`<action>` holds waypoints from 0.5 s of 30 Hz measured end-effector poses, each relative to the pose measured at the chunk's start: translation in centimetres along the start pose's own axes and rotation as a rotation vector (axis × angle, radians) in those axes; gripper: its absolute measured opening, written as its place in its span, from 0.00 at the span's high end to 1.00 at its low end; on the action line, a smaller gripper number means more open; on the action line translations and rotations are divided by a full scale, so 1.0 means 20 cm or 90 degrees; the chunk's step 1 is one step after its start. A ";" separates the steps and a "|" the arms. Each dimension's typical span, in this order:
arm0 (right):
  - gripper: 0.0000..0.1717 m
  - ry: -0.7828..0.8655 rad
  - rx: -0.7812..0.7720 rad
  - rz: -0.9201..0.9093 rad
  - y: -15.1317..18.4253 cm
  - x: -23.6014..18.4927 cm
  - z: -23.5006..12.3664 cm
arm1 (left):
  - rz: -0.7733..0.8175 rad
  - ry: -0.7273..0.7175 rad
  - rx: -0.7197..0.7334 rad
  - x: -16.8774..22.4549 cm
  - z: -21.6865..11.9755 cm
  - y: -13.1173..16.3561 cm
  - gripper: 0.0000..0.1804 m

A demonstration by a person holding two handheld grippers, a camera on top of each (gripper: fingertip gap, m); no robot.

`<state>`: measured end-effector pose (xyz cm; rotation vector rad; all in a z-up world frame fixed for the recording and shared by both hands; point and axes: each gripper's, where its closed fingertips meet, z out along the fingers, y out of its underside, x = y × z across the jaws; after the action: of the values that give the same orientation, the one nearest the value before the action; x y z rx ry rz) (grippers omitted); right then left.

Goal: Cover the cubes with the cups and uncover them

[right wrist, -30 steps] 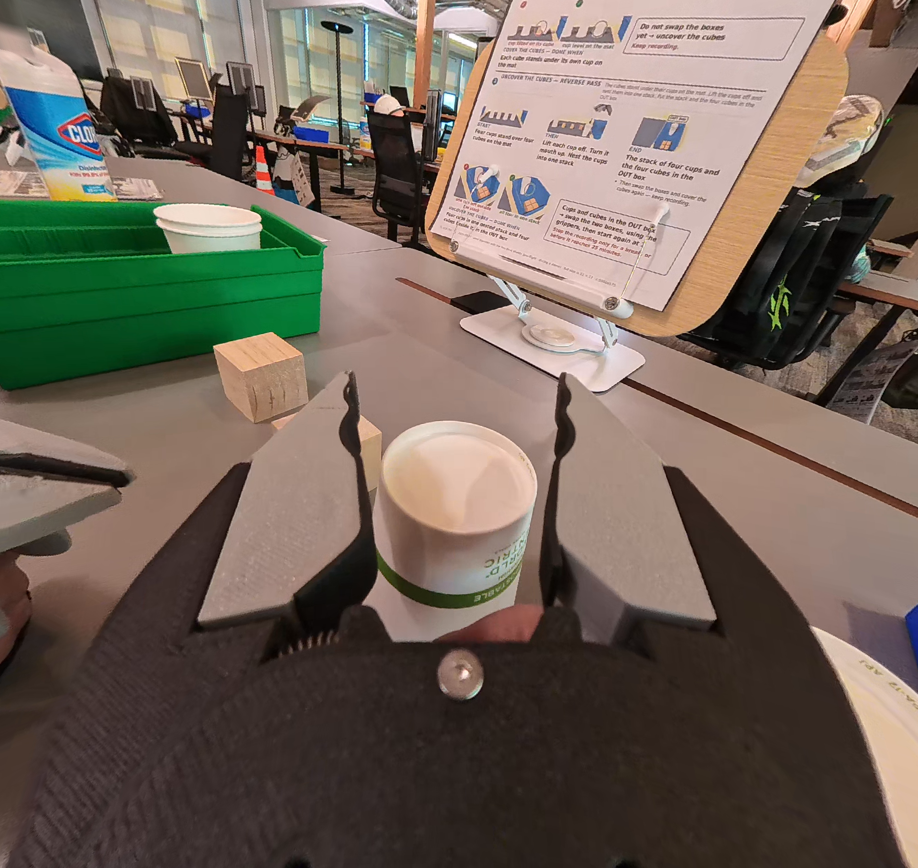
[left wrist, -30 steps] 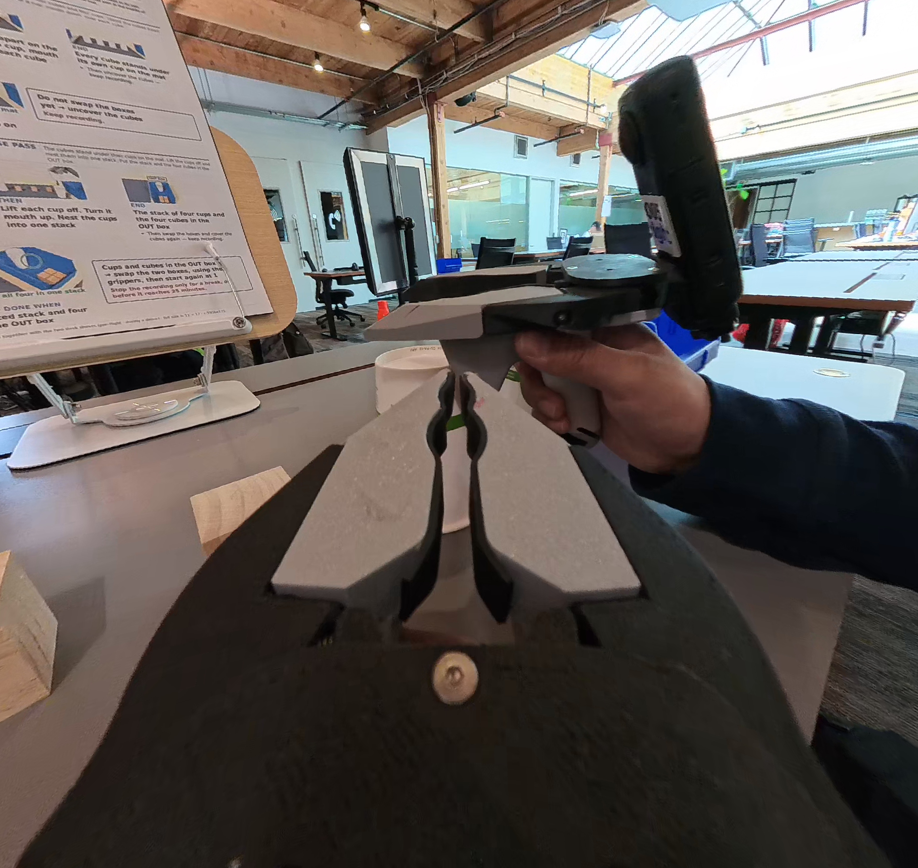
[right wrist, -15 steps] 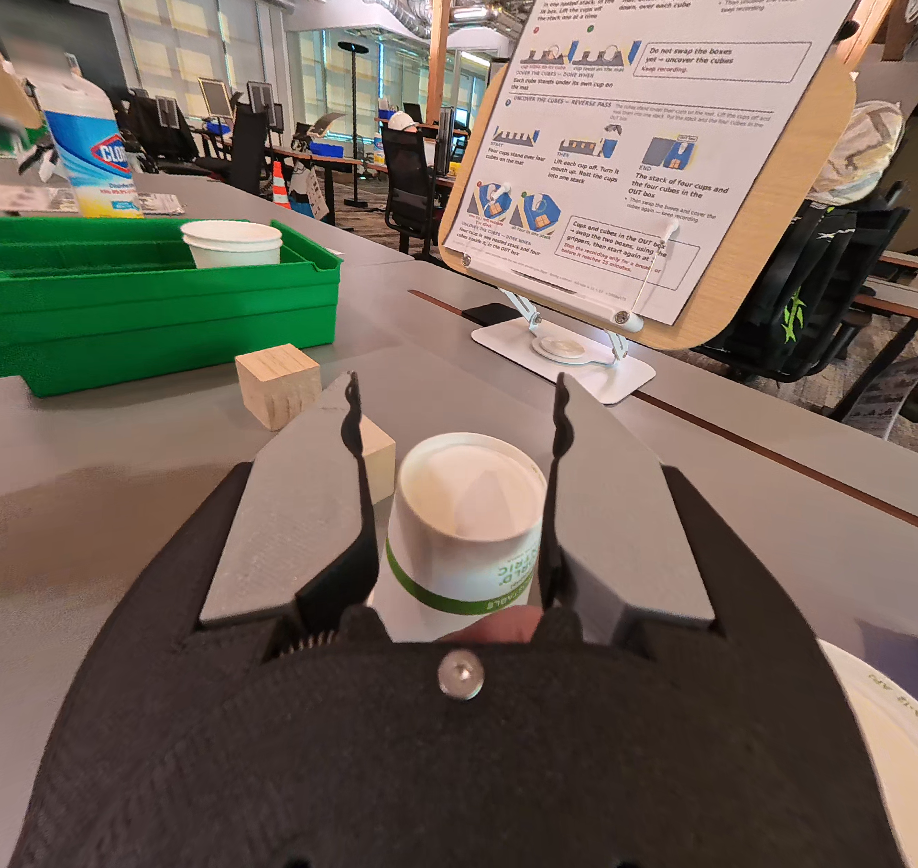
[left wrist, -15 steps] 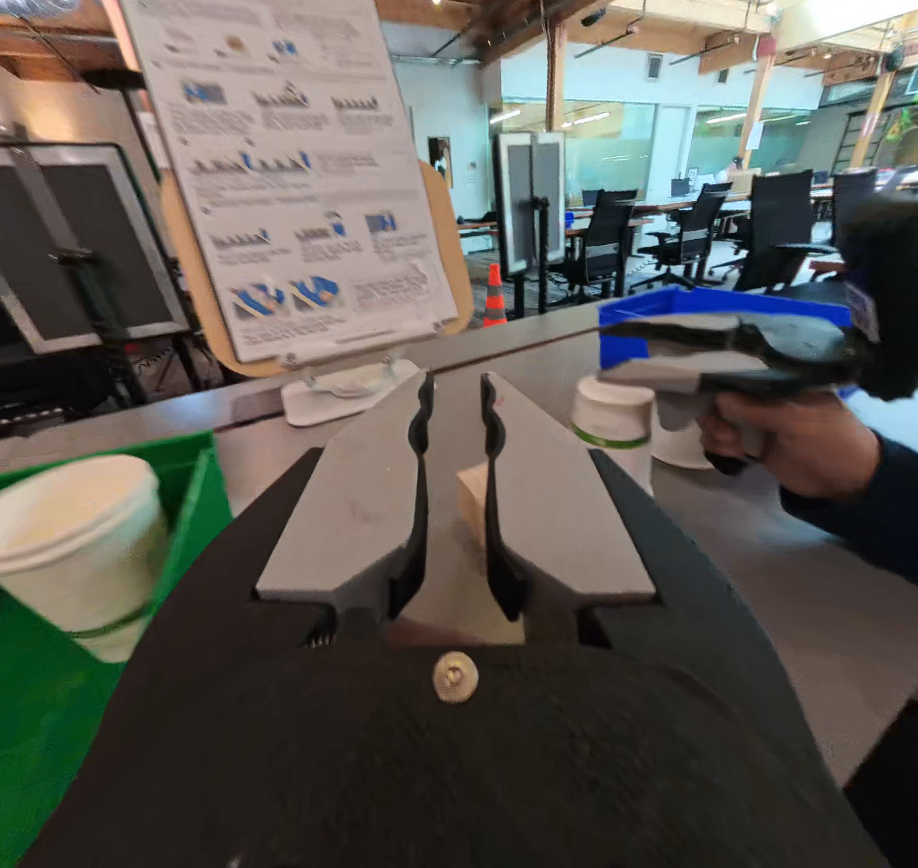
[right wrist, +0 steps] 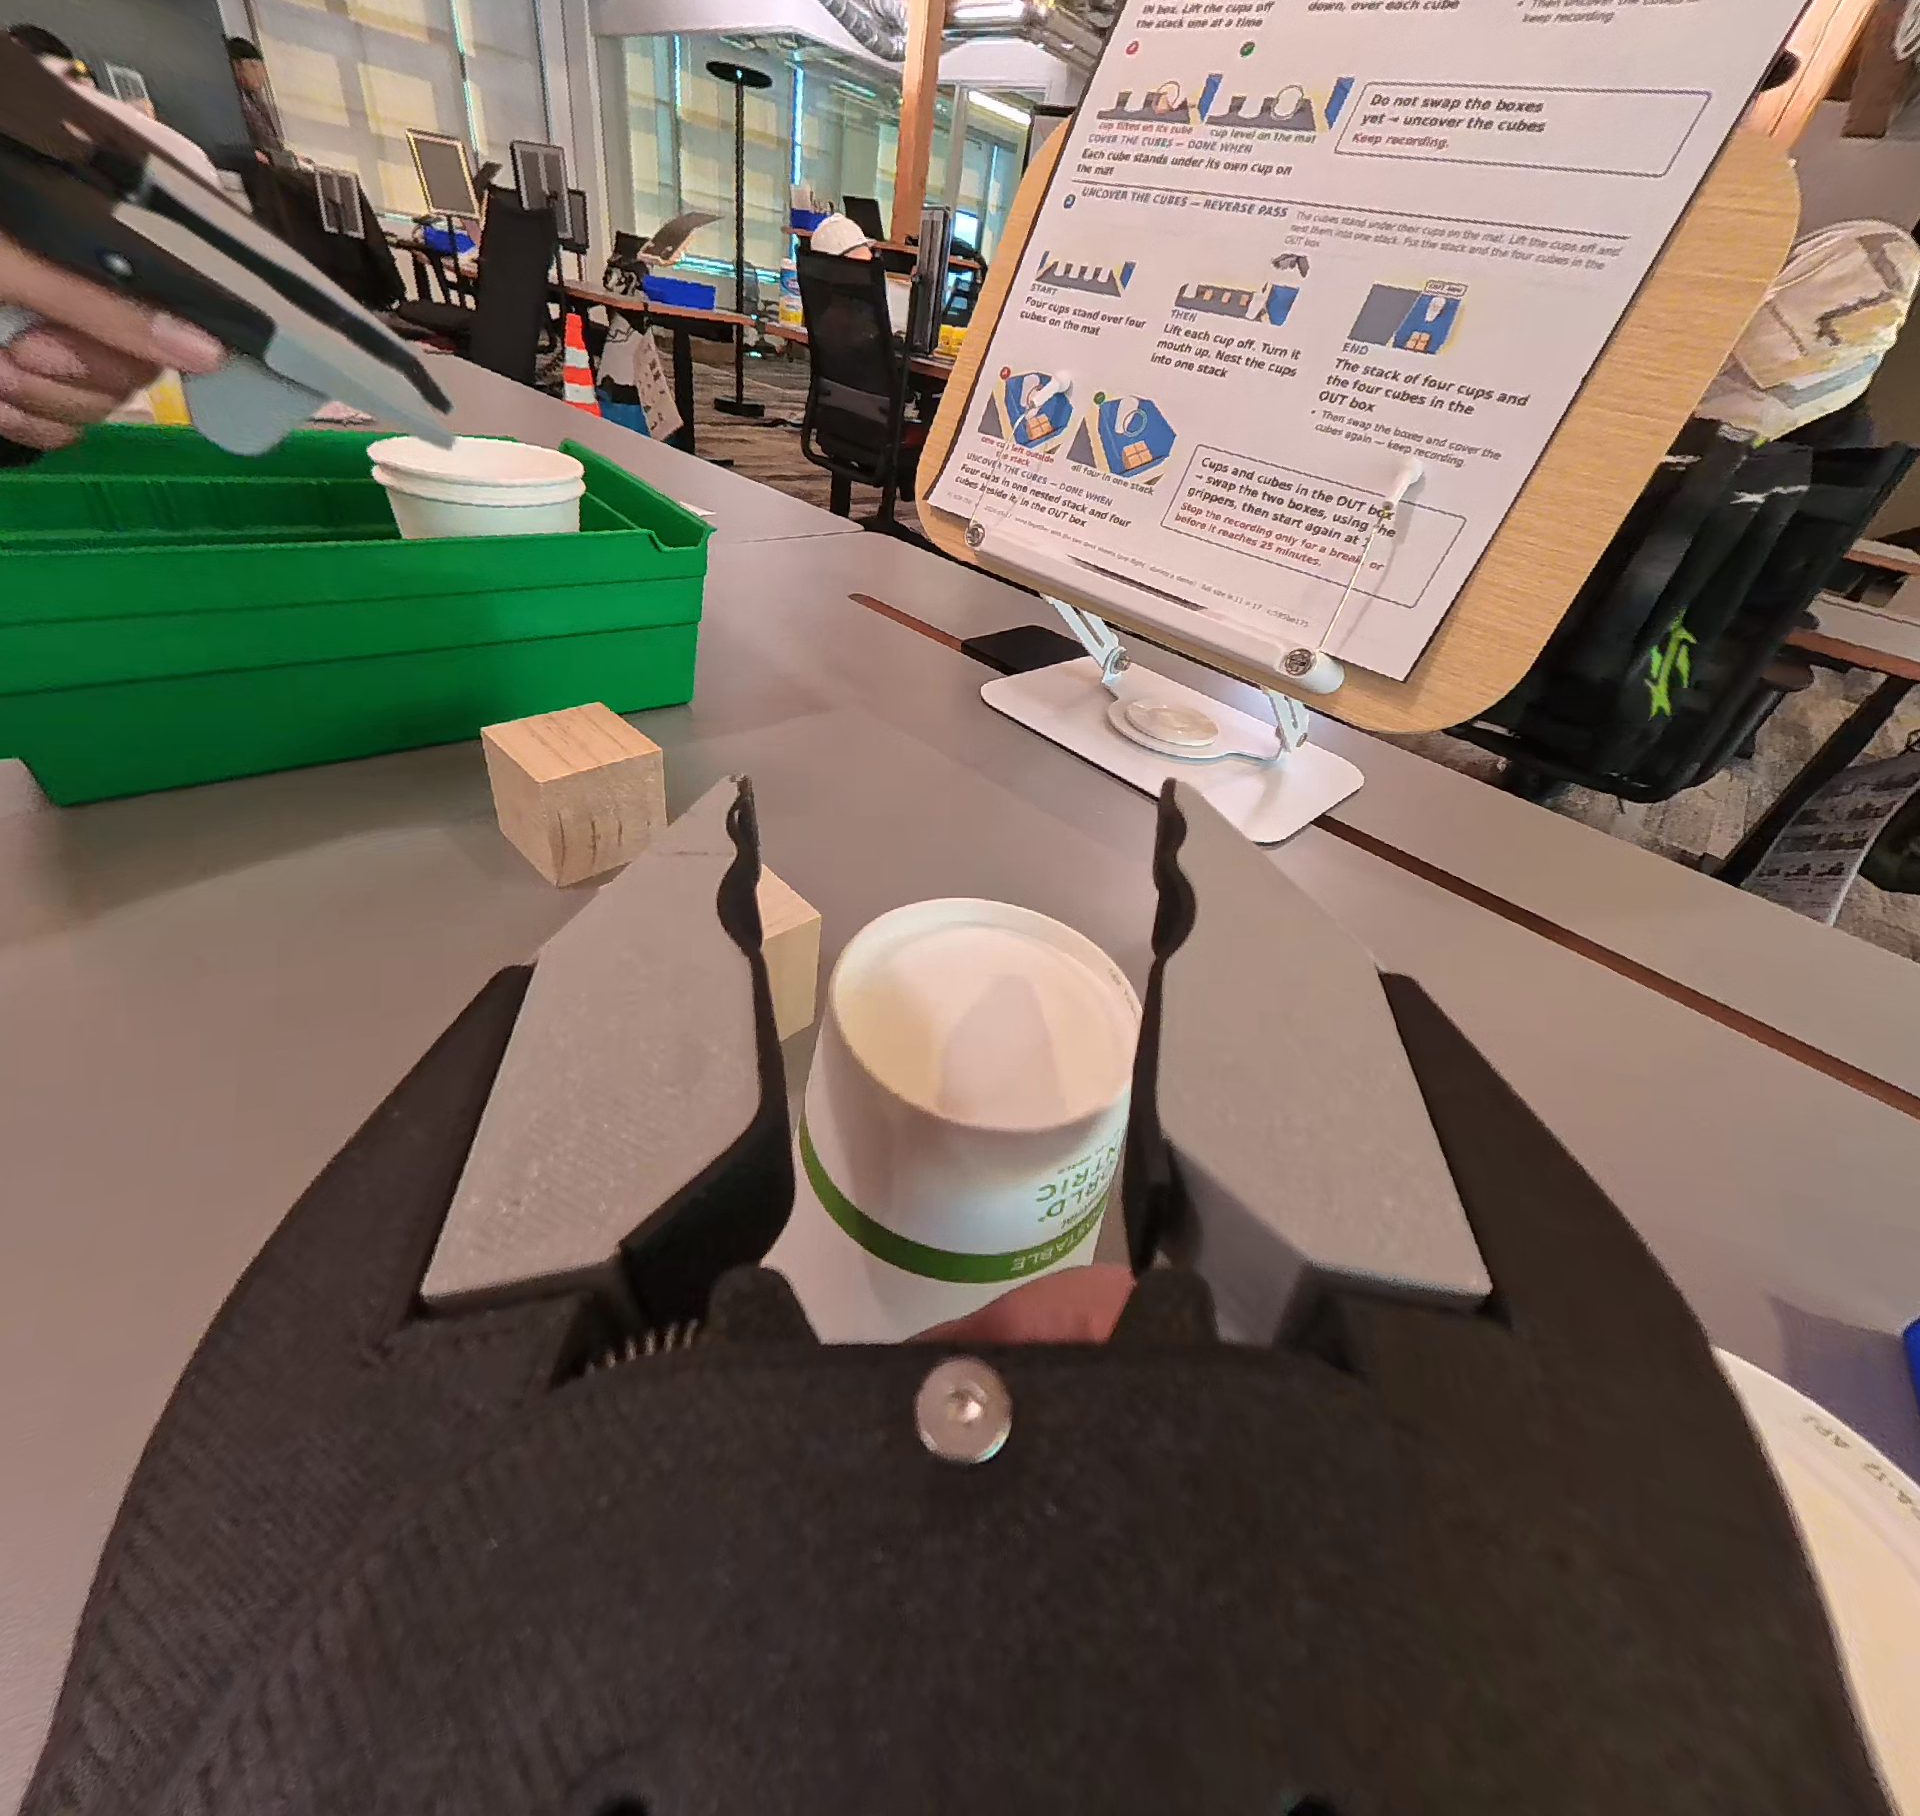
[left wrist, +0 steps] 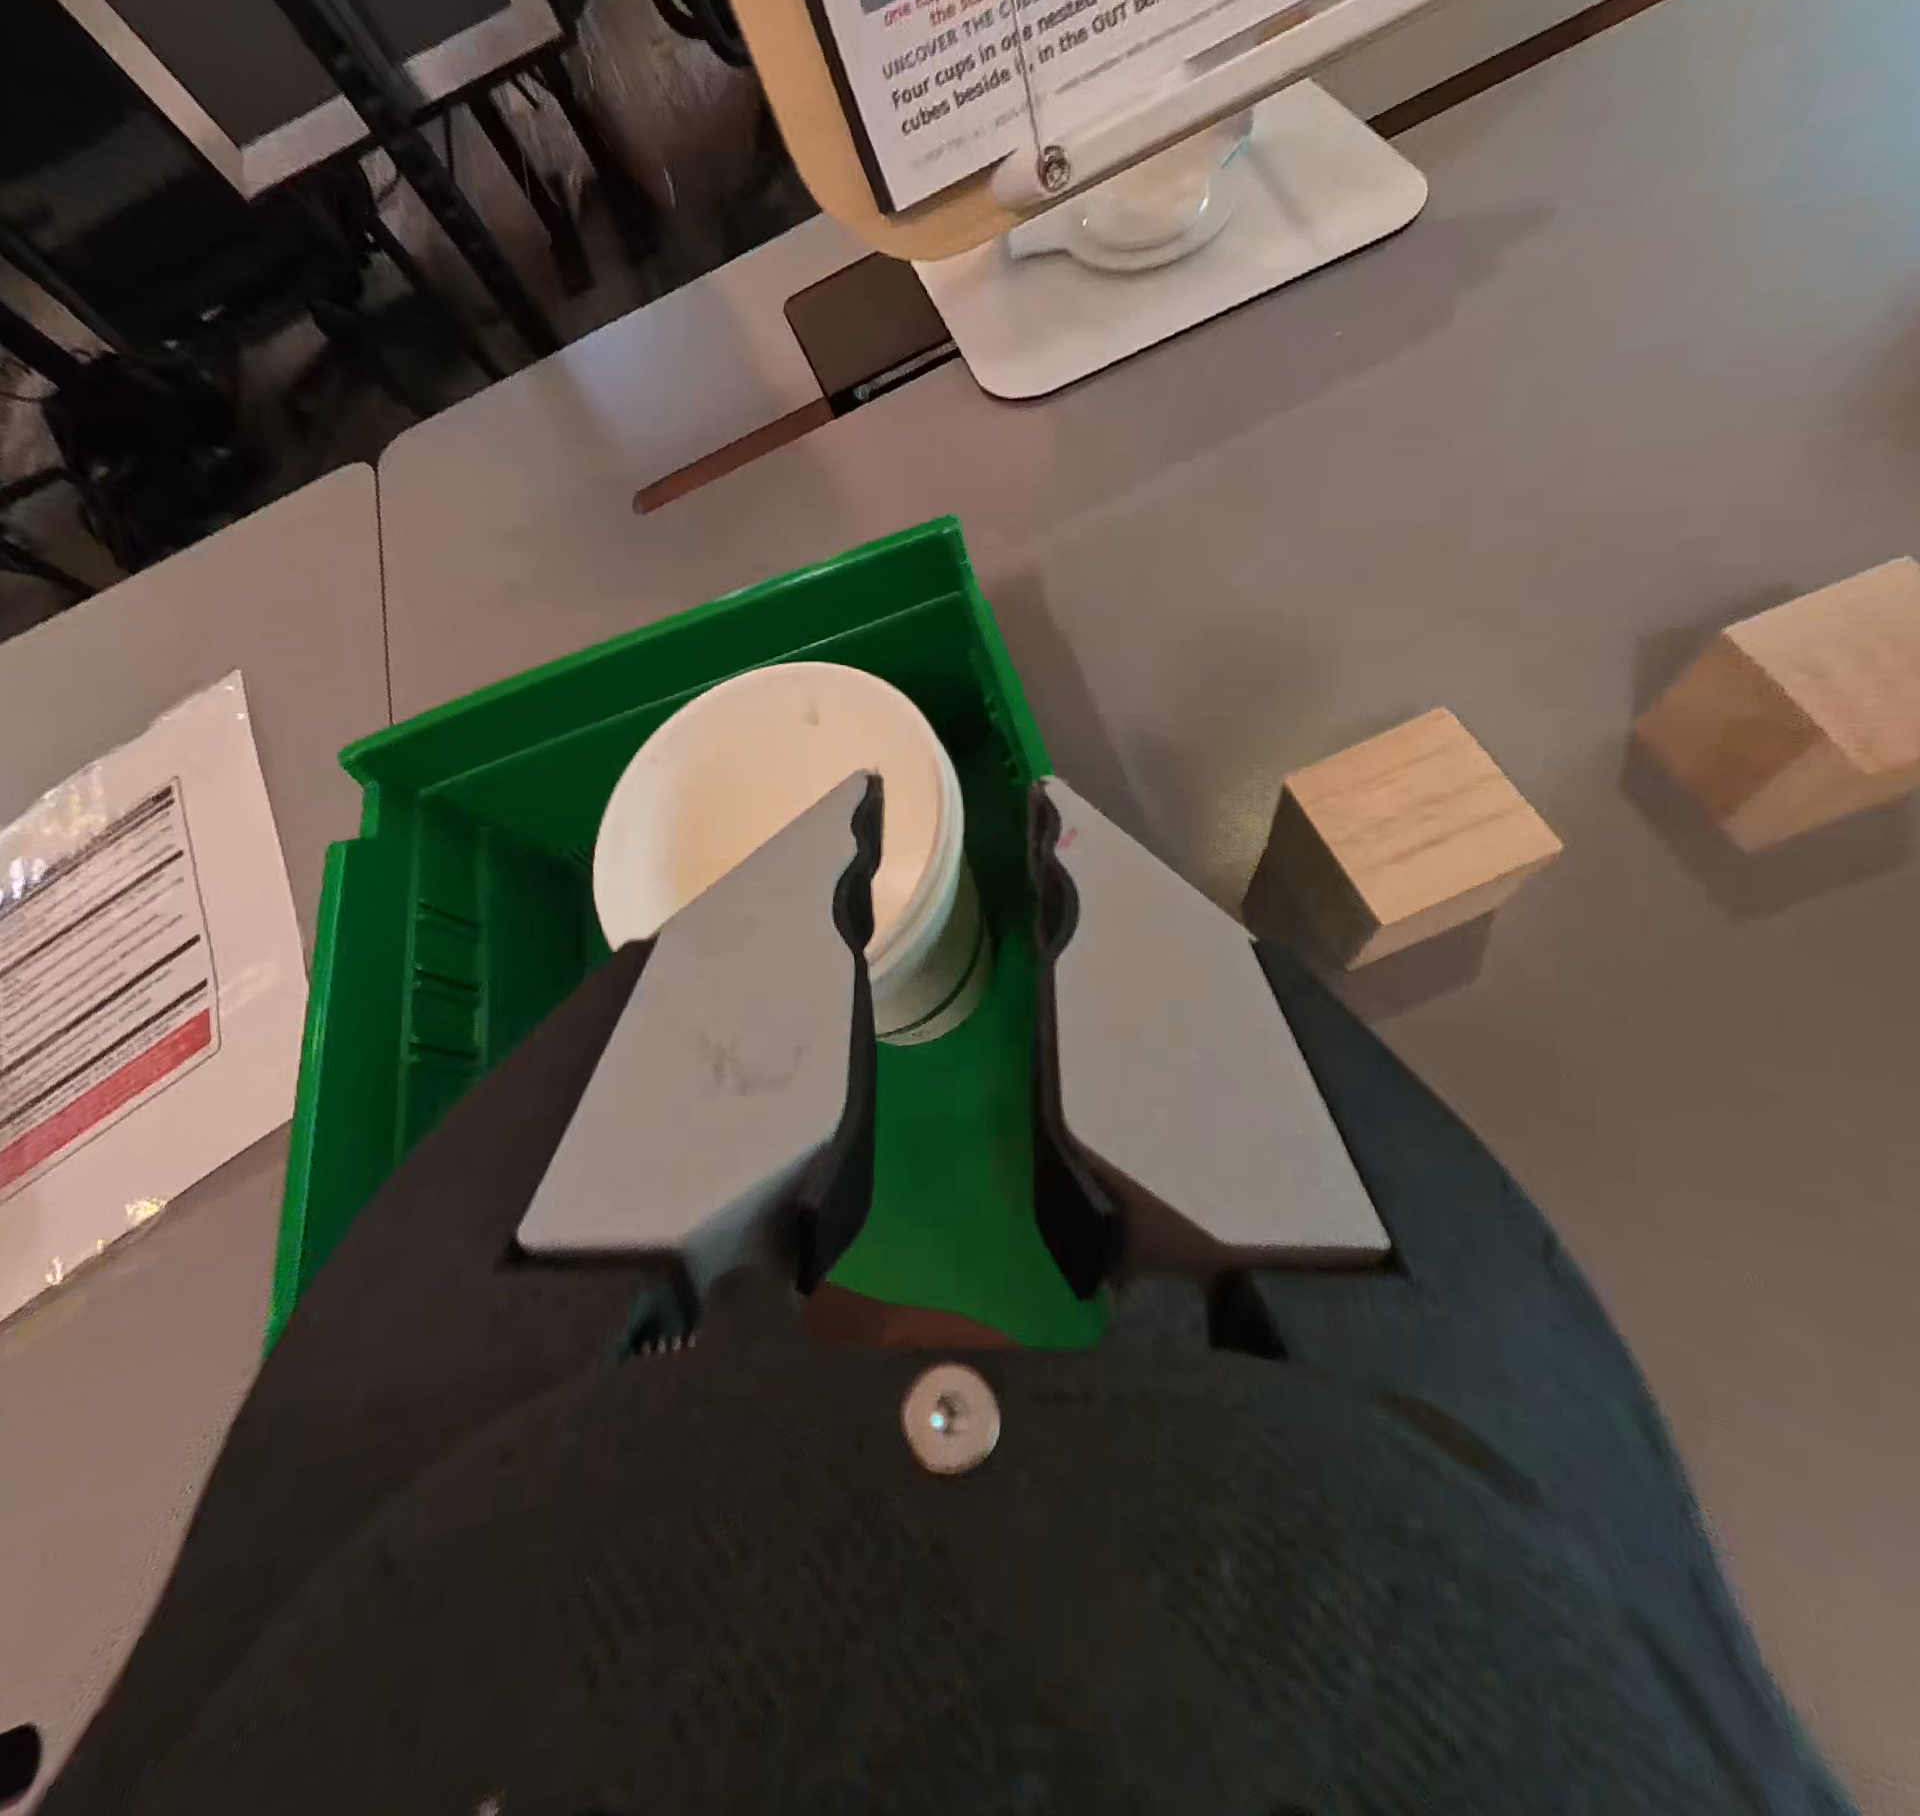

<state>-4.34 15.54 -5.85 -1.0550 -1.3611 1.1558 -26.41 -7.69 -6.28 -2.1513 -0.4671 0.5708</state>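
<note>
Seen from the left wrist, the left tongs (left wrist: 954, 800) hang over a green bin (left wrist: 665, 660) sitting on the grey tabletop (left wrist: 1558, 478). Inside the bin stands a nested stack of white paper cups (left wrist: 769, 779), mouth up, tucked into the corner nearest the cubes. The tongs are parted a little, with one finger over the stack's mouth and the other outside its rim, over the bin wall; nothing is gripped between them. Just outside the bin, two wooden cubes (left wrist: 1403, 831) and (left wrist: 1808, 696) rest on the tabletop, apart from each other. A printed sheet (left wrist: 104, 935) lies flat on the other side of the bin, and an instruction board on a white stand (left wrist: 1195, 239) sits further back.

Seen from the right wrist, the right tongs (right wrist: 954, 810) are spread wide around a white cup with a green band (right wrist: 966, 1091), which is upside down, its base facing up. The right pad lies against the cup's side; whether the left pad touches it I cannot tell. Just beside the cup a cube (right wrist: 784, 945) peeks out behind the left finger, and another cube (right wrist: 571, 790) stands near the green bin (right wrist: 343, 644). In that bin the cup stack (right wrist: 483, 488) shows above the rim, with the left tongs (right wrist: 416, 405) tipped down right at its mouth.
</note>
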 end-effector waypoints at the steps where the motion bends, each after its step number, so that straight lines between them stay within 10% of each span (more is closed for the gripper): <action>1: 0.57 -0.001 0.000 0.004 0.00 0.00 0.00 | -0.003 0.002 -0.011 -0.01 0.02 0.02 0.85; 15: 0.57 -0.011 0.000 -0.010 -0.01 -0.03 0.00 | -0.013 -0.023 -0.019 -0.08 0.06 0.09 0.99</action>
<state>-4.24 14.91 -5.81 -1.0340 -1.3805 1.1566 -28.24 -8.77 -8.03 -2.1658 -0.5192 0.5957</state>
